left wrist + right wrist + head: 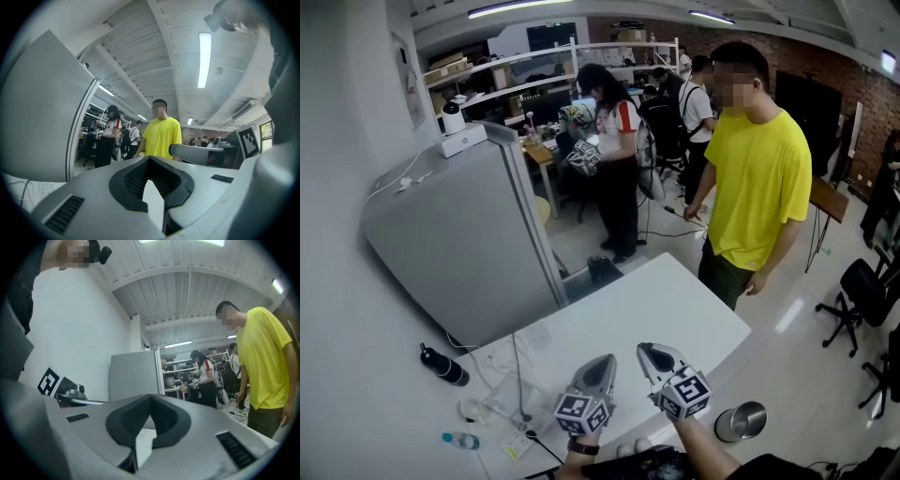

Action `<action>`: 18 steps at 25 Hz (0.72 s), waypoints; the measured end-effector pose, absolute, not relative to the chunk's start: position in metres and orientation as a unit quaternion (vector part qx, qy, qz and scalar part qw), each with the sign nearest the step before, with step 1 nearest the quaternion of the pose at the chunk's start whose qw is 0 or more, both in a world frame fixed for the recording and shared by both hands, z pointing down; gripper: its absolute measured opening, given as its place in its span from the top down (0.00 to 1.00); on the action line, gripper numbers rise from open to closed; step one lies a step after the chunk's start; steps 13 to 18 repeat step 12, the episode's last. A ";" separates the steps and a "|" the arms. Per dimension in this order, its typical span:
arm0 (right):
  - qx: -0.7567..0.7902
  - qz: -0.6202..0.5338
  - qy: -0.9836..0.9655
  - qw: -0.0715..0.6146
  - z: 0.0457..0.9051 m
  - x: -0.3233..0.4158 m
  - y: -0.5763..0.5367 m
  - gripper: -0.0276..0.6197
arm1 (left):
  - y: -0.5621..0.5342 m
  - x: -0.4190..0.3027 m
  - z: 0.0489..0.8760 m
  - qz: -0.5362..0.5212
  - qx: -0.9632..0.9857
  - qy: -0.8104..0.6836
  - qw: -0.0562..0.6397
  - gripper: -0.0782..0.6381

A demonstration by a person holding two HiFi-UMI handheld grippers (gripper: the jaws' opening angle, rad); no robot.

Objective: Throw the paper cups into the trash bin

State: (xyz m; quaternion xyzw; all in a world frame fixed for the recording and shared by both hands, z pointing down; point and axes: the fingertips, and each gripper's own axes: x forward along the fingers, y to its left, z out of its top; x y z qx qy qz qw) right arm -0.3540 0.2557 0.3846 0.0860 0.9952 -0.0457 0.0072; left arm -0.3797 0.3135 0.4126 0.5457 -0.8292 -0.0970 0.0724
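Note:
Both grippers hover side by side over the near edge of the white table (666, 309), pointing level across it. My left gripper (602, 364) has its jaws together with nothing between them, and in its own view the left gripper (151, 159) faces a person in a yellow shirt (161, 136). My right gripper (649, 351) is shut and empty too; the right gripper (151, 398) looks toward a grey cabinet (133, 376). A round metal trash bin (741, 421) stands on the floor at the lower right of the table. No paper cup shows clearly in any view.
The person in the yellow shirt (759, 178) stands at the table's far right corner. The tall grey cabinet (459, 244) borders the table on the left. A black bottle (443, 366), a clear bottle (459, 439) and cables (520, 394) lie at the table's left. An office chair (862, 291) is at the right.

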 end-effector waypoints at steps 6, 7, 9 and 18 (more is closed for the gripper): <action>0.073 -0.043 0.996 0.004 0.385 -0.356 0.238 0.95 | 0.296 -0.381 0.413 -0.096 0.557 -0.822 0.071 0.88; 0.072 -0.043 0.996 0.004 0.385 -0.356 0.237 0.95 | 0.294 -0.382 0.412 -0.096 0.559 -0.821 0.070 0.88; 0.072 -0.051 0.996 0.006 0.386 -0.356 0.234 0.95 | 0.290 -0.382 0.411 -0.095 0.562 -0.819 0.066 0.88; 0.069 -0.051 0.996 0.006 0.381 -0.354 0.231 0.95 | 0.287 -0.382 0.406 -0.093 0.564 -0.818 0.063 0.88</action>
